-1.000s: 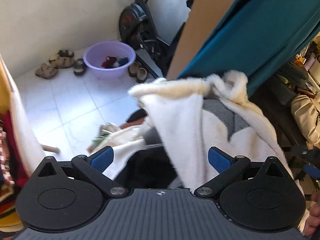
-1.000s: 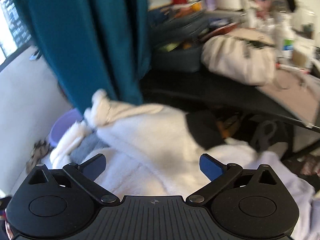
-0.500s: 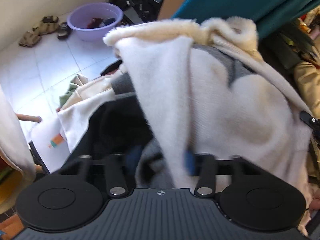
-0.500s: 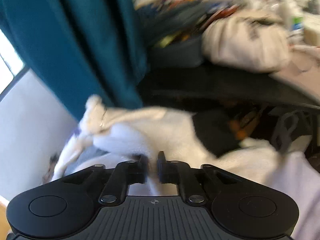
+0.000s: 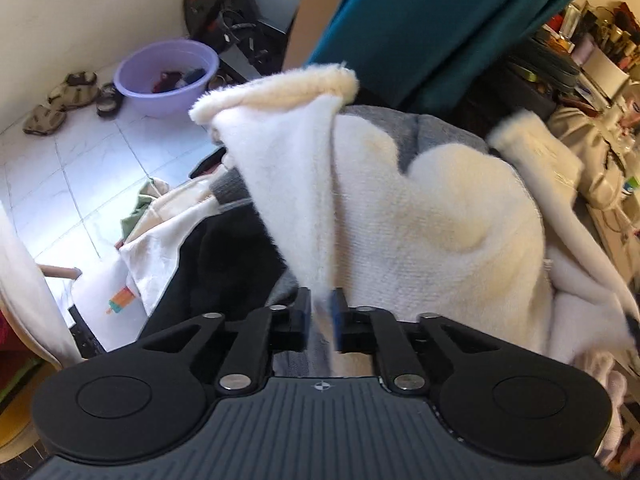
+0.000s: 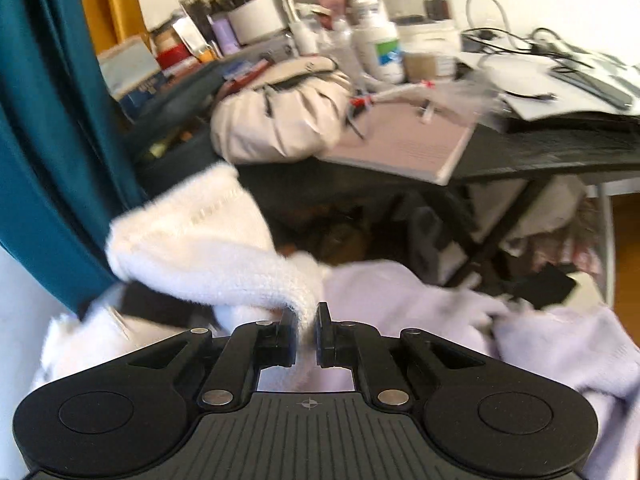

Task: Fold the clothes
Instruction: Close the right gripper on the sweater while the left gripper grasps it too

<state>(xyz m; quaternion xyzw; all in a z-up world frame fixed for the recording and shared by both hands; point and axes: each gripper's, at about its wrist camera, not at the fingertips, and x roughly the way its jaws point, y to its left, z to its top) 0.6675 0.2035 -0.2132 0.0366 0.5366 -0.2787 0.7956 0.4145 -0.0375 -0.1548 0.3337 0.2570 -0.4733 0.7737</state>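
A fluffy cream-white garment (image 5: 420, 216) with grey patches hangs lifted in front of both cameras. My left gripper (image 5: 321, 312) is shut on a folded edge of it, which rises from the jaws to a furry cuff (image 5: 280, 88). My right gripper (image 6: 306, 328) is shut on another part of the same garment (image 6: 192, 248), which stretches up and left from the jaws. A pale lilac cloth (image 6: 520, 332) lies below the right gripper.
A teal curtain (image 5: 440, 28) hangs behind the garment. A purple basin (image 5: 168, 76), sandals (image 5: 60, 100) and an exercise bike (image 5: 224, 12) stand on the white tiled floor. A cluttered black desk (image 6: 560, 148) with a cream bag (image 6: 280, 120) is on the right. More clothes (image 5: 160, 232) lie below.
Both grippers went from open to shut on the cream garment. They then lifted it, and the right view swung up toward the desk.
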